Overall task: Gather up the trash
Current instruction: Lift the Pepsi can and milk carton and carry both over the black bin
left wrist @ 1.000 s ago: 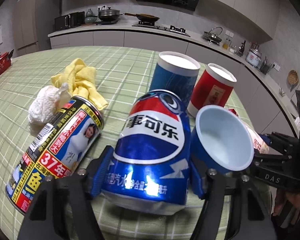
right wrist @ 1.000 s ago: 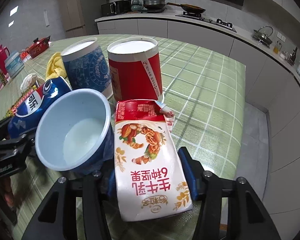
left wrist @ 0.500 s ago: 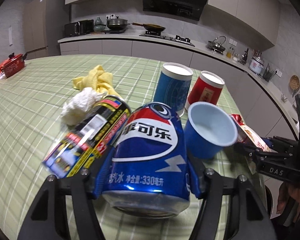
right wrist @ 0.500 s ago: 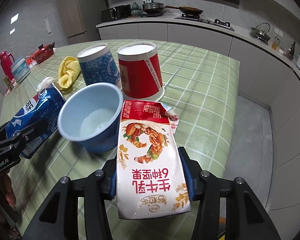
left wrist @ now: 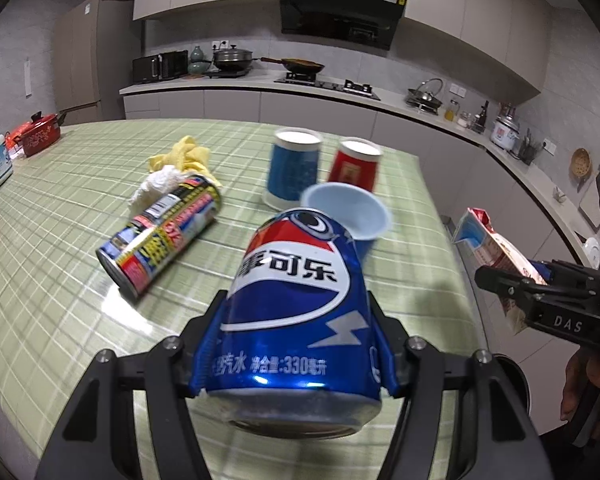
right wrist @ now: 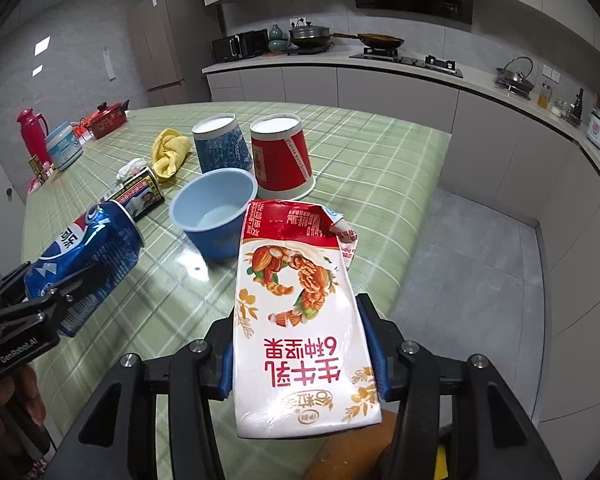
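Observation:
My left gripper [left wrist: 296,340] is shut on a blue Pepsi can [left wrist: 296,296], held above the near edge of the green checked table [left wrist: 60,208]; the can also shows in the right wrist view [right wrist: 88,252]. My right gripper [right wrist: 304,344] is shut on a torn white milk carton [right wrist: 300,312], held off the table's right edge; the carton also shows in the left wrist view [left wrist: 496,252]. On the table lie a printed can [left wrist: 160,232], a white paper wad [left wrist: 156,184] and a light blue cup [right wrist: 216,212].
A blue paper cup [right wrist: 222,148] and a red paper cup [right wrist: 282,156] stand upside down mid-table beside a yellow cloth [right wrist: 170,152]. A red pot [left wrist: 40,138], a tub [right wrist: 64,150] and a red flask [right wrist: 32,132] sit at the far left. Grey floor [right wrist: 468,256] lies to the right.
Both grippers have lifted and pulled back from the table with the Pepsi can and the carton. The printed can has rolled a little away from the Pepsi can.

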The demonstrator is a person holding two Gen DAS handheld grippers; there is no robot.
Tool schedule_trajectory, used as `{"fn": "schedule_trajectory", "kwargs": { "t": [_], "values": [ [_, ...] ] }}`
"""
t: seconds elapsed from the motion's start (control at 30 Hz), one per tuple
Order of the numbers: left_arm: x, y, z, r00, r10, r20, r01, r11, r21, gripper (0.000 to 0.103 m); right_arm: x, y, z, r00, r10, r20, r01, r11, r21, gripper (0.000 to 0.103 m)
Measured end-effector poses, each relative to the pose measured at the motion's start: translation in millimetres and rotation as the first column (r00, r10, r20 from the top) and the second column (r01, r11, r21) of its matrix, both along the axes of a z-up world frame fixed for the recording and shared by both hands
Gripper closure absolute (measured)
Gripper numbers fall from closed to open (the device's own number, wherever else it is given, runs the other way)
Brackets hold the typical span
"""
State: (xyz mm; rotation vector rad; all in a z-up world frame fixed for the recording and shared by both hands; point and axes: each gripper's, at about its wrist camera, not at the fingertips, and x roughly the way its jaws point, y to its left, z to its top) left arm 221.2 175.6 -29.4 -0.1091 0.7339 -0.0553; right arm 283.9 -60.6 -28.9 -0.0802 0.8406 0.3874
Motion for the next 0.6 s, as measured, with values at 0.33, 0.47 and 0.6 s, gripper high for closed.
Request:
{"fn": "schedule_trajectory", "kwargs": {
  "t": [0.33, 0.47, 0.6],
  "values": [
    [-19, -71, 2, 0.996, -0.093, 0.013, 0.093, 0.996, -0.006, 0.039, -39, -81, 8, 0.996, -0.092, 0.006, 0.092, 0.996, -0.003, 0.05],
    [-24, -113, -4, 0.987, -0.159, 0.004, 0.159, 0.987, -0.012, 0.039, -54, -118, 9, 0.99, -0.142, 0.005, 0.142, 0.99, -0.009, 0.05],
    [-31, -155, -12, 0.974, -0.225, -0.005, 0.225, 0.974, -0.022, 0.039, -70, -155, 5, 0.981, -0.192, -0.003, 0.192, 0.981, -0.015, 0.05]
  ]
}}
